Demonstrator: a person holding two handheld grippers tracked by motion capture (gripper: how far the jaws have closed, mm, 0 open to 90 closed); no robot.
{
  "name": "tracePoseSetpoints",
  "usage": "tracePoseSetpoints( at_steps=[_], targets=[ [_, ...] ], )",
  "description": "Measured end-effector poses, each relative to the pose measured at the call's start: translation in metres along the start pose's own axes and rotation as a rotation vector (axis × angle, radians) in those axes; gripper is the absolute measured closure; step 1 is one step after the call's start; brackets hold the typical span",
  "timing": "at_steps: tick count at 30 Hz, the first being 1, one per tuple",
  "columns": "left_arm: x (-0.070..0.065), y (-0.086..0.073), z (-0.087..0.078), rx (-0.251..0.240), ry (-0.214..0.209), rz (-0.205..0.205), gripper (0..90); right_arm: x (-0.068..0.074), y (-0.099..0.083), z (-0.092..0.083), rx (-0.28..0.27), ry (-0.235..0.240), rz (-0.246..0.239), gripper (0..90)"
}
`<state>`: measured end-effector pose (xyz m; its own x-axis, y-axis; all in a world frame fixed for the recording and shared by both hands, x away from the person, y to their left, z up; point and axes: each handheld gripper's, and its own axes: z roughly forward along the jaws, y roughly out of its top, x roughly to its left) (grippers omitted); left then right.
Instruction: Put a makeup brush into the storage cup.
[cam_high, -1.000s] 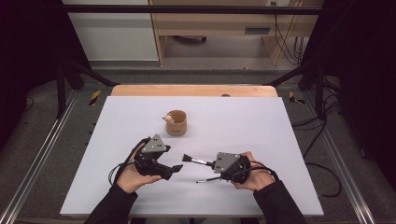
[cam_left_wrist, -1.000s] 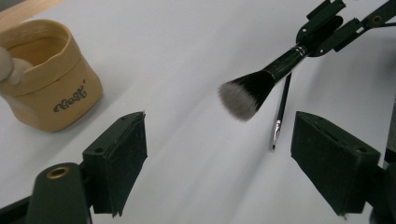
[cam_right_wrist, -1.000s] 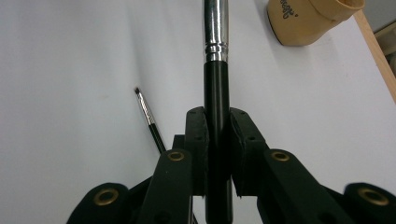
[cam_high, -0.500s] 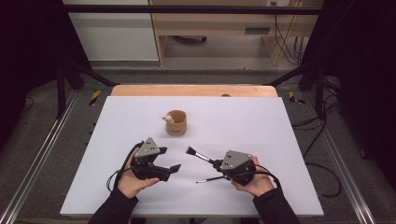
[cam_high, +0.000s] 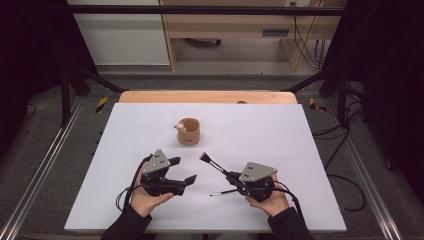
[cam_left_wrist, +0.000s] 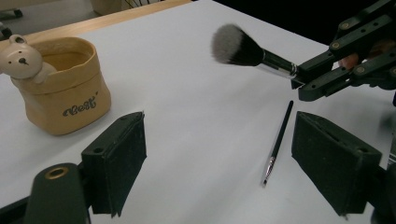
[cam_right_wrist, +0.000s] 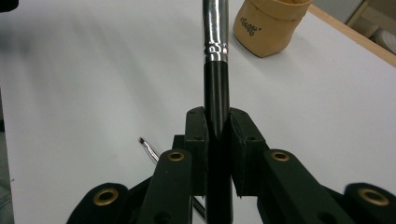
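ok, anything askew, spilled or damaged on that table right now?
Nothing stands out. The tan pouch stands upright, nothing spilled. The right gripper is clamped on the powder brush, held clear of the table. A thin brush lies flat on the white table, intact. The left gripper is open, holding nothing.

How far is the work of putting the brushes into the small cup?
Nothing is in the cup yet. The right gripper is shut on the big brush, lifted off the table. The left gripper is open and holds nothing. The thin brush lies on the table, not yet picked up.
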<state>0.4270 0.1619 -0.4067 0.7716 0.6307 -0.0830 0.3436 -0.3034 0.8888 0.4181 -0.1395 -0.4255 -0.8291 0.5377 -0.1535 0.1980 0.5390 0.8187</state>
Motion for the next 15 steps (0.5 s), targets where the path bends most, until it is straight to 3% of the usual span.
tracePoseSetpoints(
  at_steps=[9,15],
  targets=[
    [-0.0044,-0.001,0.0051,-0.022,-0.003,-0.024,15.8,0.0029,0.0002,0.004,-0.038,-0.002,0.054,79.0],
    [-0.0042,0.0005,0.0079,-0.057,-0.014,-0.07,15.7,0.0042,0.0001,0.006,-0.052,-0.011,0.083,79.0]
  ],
)
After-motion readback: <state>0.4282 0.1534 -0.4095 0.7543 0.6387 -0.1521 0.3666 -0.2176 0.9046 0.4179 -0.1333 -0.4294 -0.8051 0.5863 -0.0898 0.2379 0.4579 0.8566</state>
